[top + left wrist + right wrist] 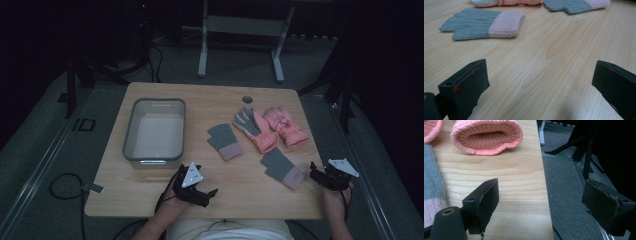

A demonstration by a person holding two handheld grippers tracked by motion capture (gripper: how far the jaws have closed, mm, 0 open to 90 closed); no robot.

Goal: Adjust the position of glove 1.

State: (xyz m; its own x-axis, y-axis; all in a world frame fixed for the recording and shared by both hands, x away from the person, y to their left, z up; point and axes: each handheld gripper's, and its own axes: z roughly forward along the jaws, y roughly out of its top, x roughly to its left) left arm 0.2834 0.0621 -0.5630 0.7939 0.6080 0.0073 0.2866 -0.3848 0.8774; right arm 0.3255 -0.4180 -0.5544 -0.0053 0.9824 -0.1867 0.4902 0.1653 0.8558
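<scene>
Gloves lie flat on the table (150,192), easy to grab. Closest, the left gripper (206,194) and right gripper (314,176) wait with jaws wide and nothing in them. Next come two grey gloves (224,141) (282,168), then two pink gloves (257,129) (285,126). The grey bin (130,133) sits left, maybe for them.

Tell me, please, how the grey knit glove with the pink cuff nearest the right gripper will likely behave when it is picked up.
The grey knit glove lies flat and looks soft, so it will probably droop from a pinch. It seems light. Its ribbed knit should give the pads good grip and is unlikely to slip.
</scene>
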